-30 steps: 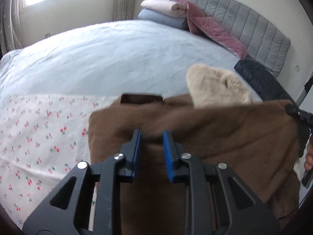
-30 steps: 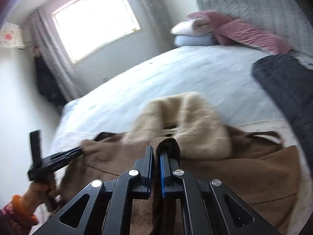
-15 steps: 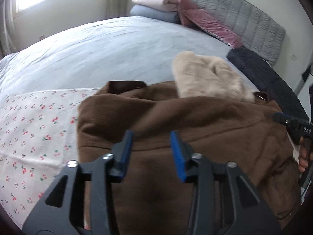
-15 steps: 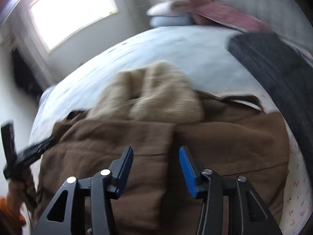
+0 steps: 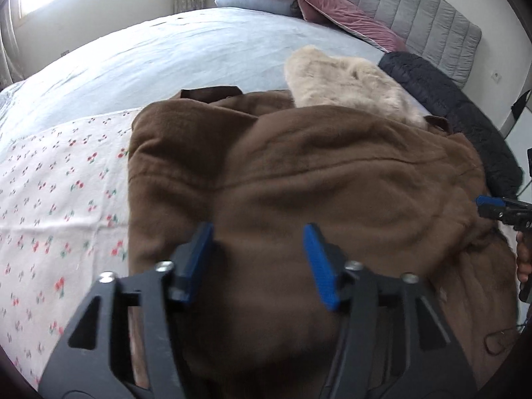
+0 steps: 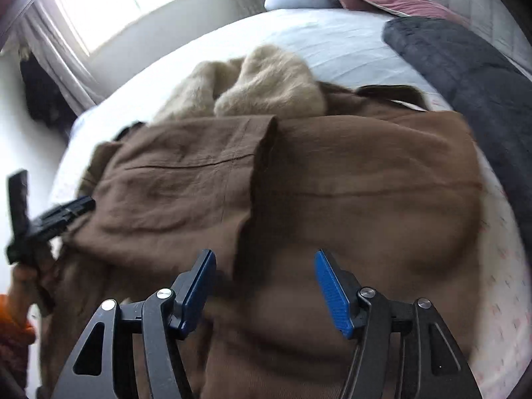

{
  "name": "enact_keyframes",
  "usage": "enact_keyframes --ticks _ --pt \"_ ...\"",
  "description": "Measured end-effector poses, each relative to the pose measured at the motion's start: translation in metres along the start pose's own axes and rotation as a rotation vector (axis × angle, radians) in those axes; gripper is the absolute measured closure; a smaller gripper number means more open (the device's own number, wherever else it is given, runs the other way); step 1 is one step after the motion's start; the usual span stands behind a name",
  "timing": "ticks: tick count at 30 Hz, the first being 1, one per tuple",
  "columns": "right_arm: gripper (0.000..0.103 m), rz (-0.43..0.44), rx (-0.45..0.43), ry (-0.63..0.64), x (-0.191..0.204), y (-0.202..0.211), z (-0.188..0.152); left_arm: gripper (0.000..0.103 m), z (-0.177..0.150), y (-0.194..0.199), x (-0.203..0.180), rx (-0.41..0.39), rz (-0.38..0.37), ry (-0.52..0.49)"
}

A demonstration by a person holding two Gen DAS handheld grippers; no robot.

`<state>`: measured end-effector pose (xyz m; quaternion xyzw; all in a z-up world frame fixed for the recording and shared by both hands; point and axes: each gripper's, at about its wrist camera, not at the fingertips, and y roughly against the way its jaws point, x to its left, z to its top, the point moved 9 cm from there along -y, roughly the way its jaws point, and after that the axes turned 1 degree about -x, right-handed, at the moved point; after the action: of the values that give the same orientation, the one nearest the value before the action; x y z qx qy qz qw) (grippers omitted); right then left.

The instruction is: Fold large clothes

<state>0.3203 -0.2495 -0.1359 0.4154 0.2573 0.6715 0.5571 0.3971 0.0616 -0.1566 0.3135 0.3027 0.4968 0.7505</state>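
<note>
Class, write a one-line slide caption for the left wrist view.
Open left gripper hovers over a folded brown coat with cream fur collar on the bed.

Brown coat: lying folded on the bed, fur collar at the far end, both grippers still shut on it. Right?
Not quite. Both wrist views show the left gripper and right gripper open, holding nothing. The brown coat does lie folded on the bed, fur collar at the far end.

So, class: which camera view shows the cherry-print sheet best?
The left wrist view: the cherry-print sheet fills its left side, printed cherries sharp, beside the brown coat. The right wrist view shows only a blurred pale strip at its right edge.
</note>
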Motion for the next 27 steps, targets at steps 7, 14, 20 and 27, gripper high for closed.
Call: enact_keyframes --ticks 7,14,20,27 --pt "0.031 -0.009 -0.080 -0.007 -0.016 0.112 -0.039 0.021 -0.037 0.074 -0.009 0.048 -0.033 0.035" --pt "0.026 -0.040 -0.078 -0.017 -0.029 0.193 -0.096 0.015 -0.088 0.167 -0.004 0.082 -0.008 0.080" --pt "0.024 -0.017 -0.027 -0.032 -0.026 0.228 -0.162 0.008 -0.137 0.225 -0.002 0.087 0.012 0.072" --pt "0.024 0.009 0.073 -0.173 -0.045 0.228 -0.244 0.008 -0.202 0.239 0.009 0.179 0.028 0.085"
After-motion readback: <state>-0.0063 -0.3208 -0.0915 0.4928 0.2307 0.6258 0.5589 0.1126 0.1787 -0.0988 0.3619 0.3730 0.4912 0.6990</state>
